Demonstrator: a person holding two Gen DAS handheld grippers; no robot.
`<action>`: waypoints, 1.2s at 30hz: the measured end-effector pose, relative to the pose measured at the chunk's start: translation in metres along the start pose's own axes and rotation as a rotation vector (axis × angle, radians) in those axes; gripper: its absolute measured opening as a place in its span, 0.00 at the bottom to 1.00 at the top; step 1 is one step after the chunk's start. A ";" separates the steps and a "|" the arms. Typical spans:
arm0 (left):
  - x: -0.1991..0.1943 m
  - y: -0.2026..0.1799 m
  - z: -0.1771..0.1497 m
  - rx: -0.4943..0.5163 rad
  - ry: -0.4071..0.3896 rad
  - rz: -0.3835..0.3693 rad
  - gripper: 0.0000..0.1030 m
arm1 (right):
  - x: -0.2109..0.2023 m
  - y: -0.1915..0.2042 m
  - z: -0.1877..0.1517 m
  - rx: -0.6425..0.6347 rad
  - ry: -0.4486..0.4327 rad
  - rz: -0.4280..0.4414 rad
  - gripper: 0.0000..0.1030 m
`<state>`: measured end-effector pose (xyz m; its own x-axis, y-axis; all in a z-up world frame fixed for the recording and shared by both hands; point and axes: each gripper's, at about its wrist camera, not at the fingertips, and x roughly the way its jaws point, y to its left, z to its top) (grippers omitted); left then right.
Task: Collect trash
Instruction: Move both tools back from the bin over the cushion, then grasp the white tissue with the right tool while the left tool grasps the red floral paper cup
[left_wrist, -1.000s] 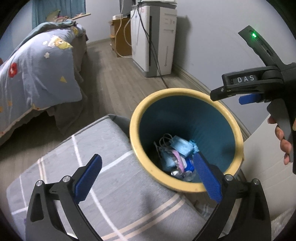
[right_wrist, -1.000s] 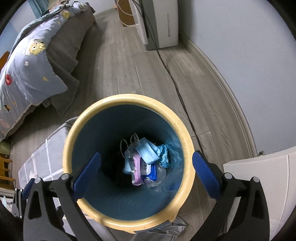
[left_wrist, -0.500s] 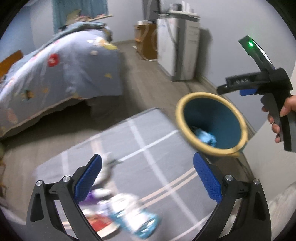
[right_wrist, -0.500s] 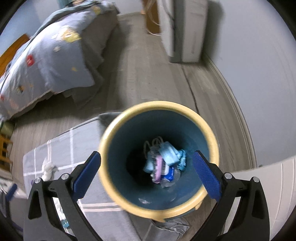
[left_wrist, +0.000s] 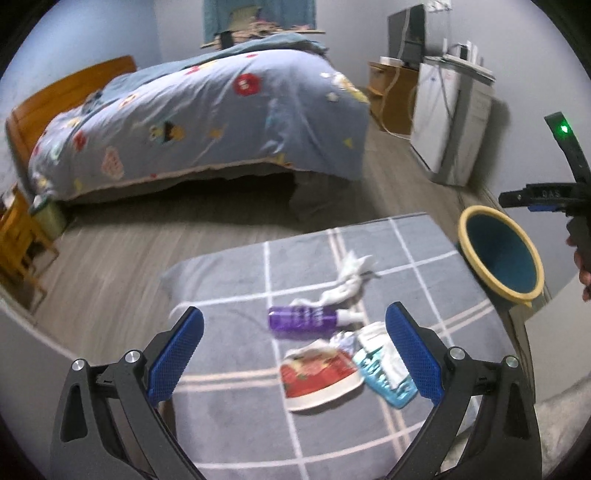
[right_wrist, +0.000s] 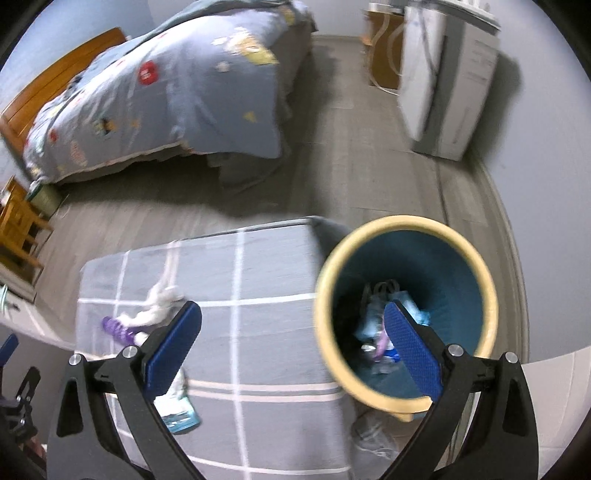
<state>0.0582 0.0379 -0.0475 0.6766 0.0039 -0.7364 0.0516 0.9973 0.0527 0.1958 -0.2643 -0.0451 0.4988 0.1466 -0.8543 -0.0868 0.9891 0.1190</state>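
Note:
Trash lies on a grey checked cushion (left_wrist: 229, 417): a purple bottle (left_wrist: 301, 319), a white crumpled tissue (left_wrist: 349, 278), a red-and-white wrapper (left_wrist: 317, 378) and a light blue packet (left_wrist: 384, 376). My left gripper (left_wrist: 293, 358) is open and empty, above the pile. A blue bin with a yellow rim (left_wrist: 480, 230) stands to the right of the cushion; in the right wrist view the bin (right_wrist: 325, 291) holds several pieces of trash (right_wrist: 376, 321). My right gripper (right_wrist: 291, 354) is open and empty, above the cushion's edge and the bin.
A bed with a blue patterned quilt (left_wrist: 207, 118) fills the far side. A white appliance (left_wrist: 450, 114) and a wooden cabinet (left_wrist: 391, 96) stand by the far right wall. A wooden chair (left_wrist: 18, 243) is at the left. Grey plank floor (left_wrist: 122, 254) lies between.
Both grippers have pulled back and swung left, away from the bin. The left view now faces the trash pile on the cushion. Both stay open.

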 end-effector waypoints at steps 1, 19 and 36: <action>0.000 0.004 -0.003 -0.001 0.001 0.009 0.95 | 0.001 0.011 -0.002 -0.016 0.005 0.007 0.94; 0.031 0.052 -0.035 -0.067 0.086 0.067 0.95 | 0.063 0.105 -0.054 -0.048 0.155 0.024 0.94; 0.057 0.061 -0.035 -0.065 0.140 0.072 0.95 | 0.122 0.138 -0.090 -0.097 0.262 0.051 0.89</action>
<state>0.0743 0.1013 -0.1103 0.5678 0.0815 -0.8191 -0.0440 0.9967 0.0687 0.1673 -0.1114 -0.1787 0.2533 0.1745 -0.9515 -0.1945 0.9727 0.1266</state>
